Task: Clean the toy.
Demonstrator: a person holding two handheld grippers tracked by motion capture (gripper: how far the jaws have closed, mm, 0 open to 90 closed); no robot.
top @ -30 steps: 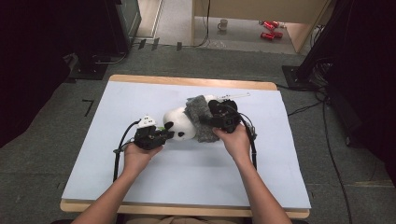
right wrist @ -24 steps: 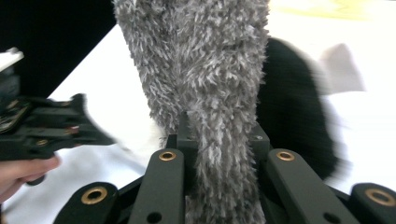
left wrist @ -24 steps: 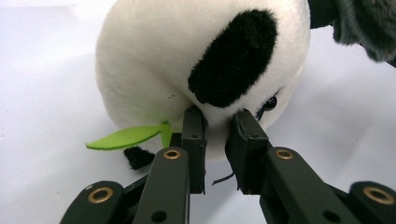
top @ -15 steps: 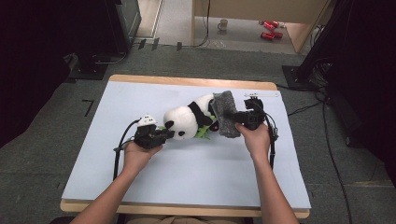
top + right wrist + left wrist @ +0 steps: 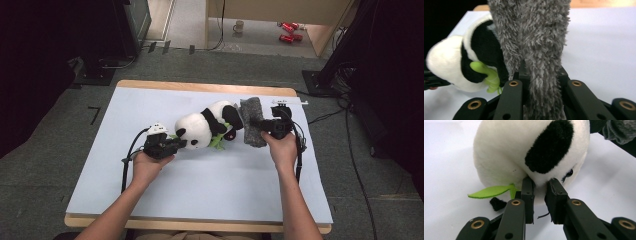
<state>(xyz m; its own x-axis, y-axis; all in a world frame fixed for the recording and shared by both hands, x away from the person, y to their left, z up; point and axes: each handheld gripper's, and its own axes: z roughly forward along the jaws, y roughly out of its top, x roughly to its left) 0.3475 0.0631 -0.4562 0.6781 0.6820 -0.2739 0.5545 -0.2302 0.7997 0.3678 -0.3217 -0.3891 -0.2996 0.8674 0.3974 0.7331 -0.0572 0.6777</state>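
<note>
A black-and-white panda plush (image 5: 205,126) lies on its side on the white-covered table (image 5: 200,190), a green felt leaf (image 5: 218,143) at its belly. My left gripper (image 5: 180,143) is shut on the plush's head; in the left gripper view the jaws pinch the white fur (image 5: 540,185) beside the black ear patch (image 5: 549,150). My right gripper (image 5: 262,126) is shut on a grey fuzzy cloth (image 5: 252,128), held just right of the panda's back end. In the right gripper view the cloth (image 5: 536,37) hangs between the jaws and hides their tips, with the panda (image 5: 454,62) at left.
The table's wooden edge (image 5: 200,87) runs along the far side. On the floor beyond it are a mug (image 5: 239,26) and red cans (image 5: 287,32). Cables (image 5: 350,150) lie on the floor to the right. Dark equipment (image 5: 115,30) stands at the far left.
My right gripper has carried the grey cloth to the right, off the panda's body. The left gripper and the panda's head have stayed put.
</note>
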